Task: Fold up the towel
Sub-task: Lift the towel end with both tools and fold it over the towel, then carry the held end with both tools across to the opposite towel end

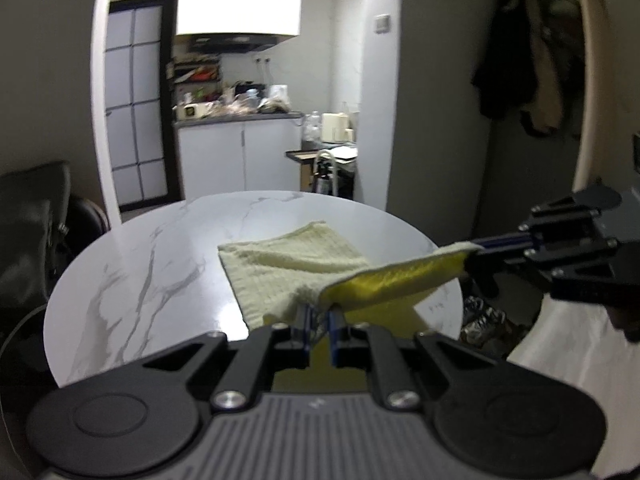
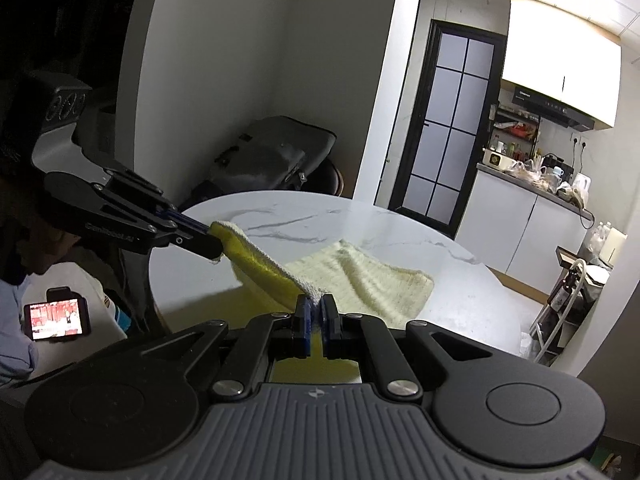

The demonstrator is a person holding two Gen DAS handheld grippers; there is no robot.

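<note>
Ahead, round marble table (image 1: pixel 132 264) bears towel (image 1: pixel 288 264); kitchen (image 1: pixel 240 120) beyond.

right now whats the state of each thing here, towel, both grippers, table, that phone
towel: near edge lifted off the table, far part still lying flat
left gripper: shut on one near corner of the towel
right gripper: shut on the other near corner
table: bare marble top apart from the towel
phone: screen lit, beside the table
</note>
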